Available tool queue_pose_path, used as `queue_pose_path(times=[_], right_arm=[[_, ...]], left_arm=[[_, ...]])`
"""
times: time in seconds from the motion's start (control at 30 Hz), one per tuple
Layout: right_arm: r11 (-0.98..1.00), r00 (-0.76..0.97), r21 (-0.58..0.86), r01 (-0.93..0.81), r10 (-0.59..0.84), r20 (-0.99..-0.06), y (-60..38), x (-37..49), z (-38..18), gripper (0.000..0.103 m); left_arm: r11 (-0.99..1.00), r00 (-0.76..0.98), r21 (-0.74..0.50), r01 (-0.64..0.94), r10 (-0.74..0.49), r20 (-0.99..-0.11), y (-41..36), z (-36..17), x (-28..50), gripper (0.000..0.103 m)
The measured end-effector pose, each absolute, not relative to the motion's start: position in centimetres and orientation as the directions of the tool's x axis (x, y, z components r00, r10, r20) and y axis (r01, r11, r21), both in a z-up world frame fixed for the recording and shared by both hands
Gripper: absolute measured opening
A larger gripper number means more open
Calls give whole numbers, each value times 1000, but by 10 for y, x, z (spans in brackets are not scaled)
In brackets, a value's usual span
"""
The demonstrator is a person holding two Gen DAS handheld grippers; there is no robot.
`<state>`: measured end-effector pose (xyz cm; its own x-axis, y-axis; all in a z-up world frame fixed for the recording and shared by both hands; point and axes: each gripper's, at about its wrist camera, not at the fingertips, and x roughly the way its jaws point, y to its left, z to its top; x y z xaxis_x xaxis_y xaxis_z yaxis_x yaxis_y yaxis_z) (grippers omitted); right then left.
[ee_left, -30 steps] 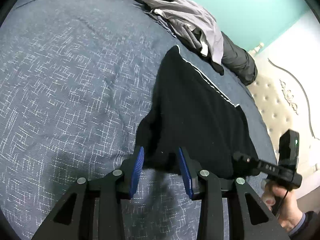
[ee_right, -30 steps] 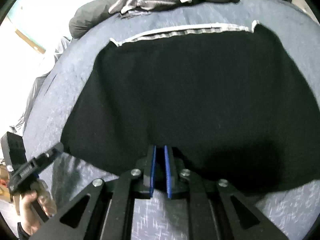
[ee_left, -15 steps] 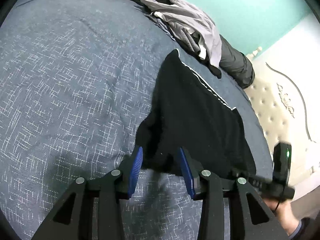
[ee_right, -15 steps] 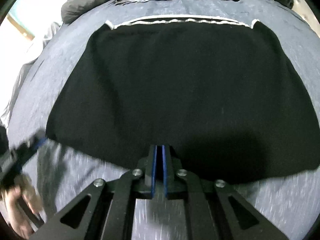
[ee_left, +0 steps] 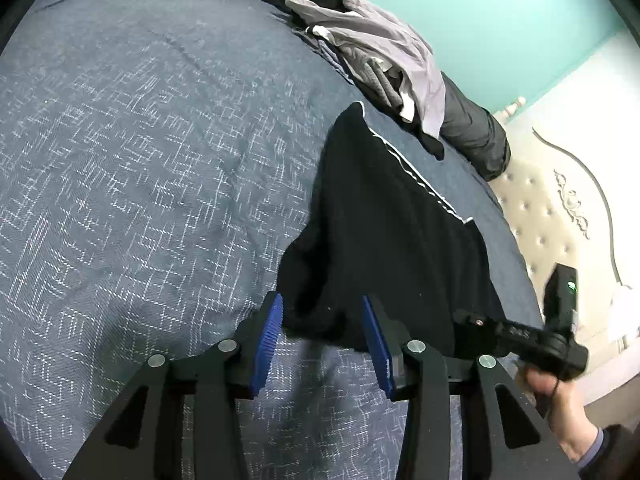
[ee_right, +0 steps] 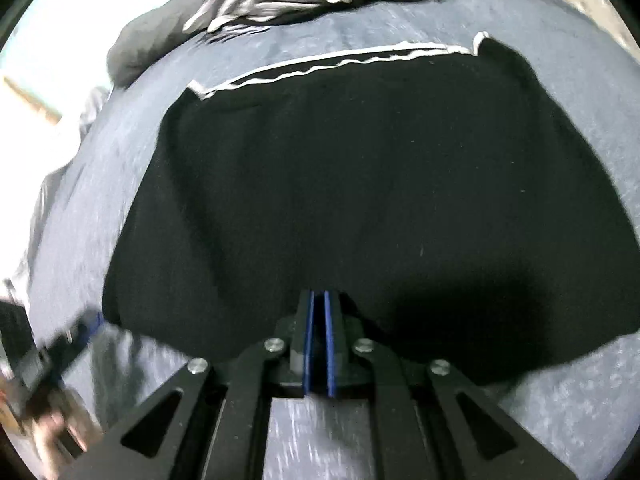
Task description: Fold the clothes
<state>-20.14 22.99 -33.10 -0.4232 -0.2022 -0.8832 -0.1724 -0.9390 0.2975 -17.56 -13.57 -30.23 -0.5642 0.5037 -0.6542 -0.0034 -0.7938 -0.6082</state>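
Observation:
A black garment (ee_left: pixel 392 236) with a white-striped far edge lies spread on a blue-grey patterned bed cover (ee_left: pixel 140 160). My left gripper (ee_left: pixel 322 308) is open, its blue pads on either side of the garment's near left corner. My right gripper (ee_right: pixel 318 300) has its pads nearly together at the garment's (ee_right: pixel 360 184) near edge; the black cloth hides whether fabric is pinched between them. In the left wrist view the right gripper's body (ee_left: pixel 532 332) shows at the garment's right side, held by a hand.
A pile of grey and white clothes (ee_left: pixel 384 56) lies at the far edge of the bed, on a dark grey bundle (ee_left: pixel 476 136). A cream tufted headboard (ee_left: pixel 560 220) stands at the right. The teal wall (ee_left: pixel 500 8) is behind.
The right gripper's pads have closed further at the garment's near edge and its view has shifted. The left gripper stays open at the same corner.

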Motion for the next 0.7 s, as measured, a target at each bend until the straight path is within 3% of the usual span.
queue_pose_path(times=[0.23, 0.37, 0.43, 0.7], right_arm=[[-983, -417, 178, -52, -141, -898, 207, -206, -338, 3], [-937, -500, 326, -123, -225, -836, 237, -189, -310, 3], [-928, -530, 333, -165, -201, -823, 259, -175, -309, 7], [-871, -633, 368, -326, -88, -769, 344, -123, -302, 8]], left_arm=[[-792, -557, -610, 1, 506, -658, -136, -303, -177, 49], [-791, -546, -611, -3, 513, -662, -134, -304, -173, 50], [-787, -538, -617, 2, 519, -664, -132, -305, -171, 52], [-760, -510, -650, 13, 554, -658, -121, -309, -164, 53]])
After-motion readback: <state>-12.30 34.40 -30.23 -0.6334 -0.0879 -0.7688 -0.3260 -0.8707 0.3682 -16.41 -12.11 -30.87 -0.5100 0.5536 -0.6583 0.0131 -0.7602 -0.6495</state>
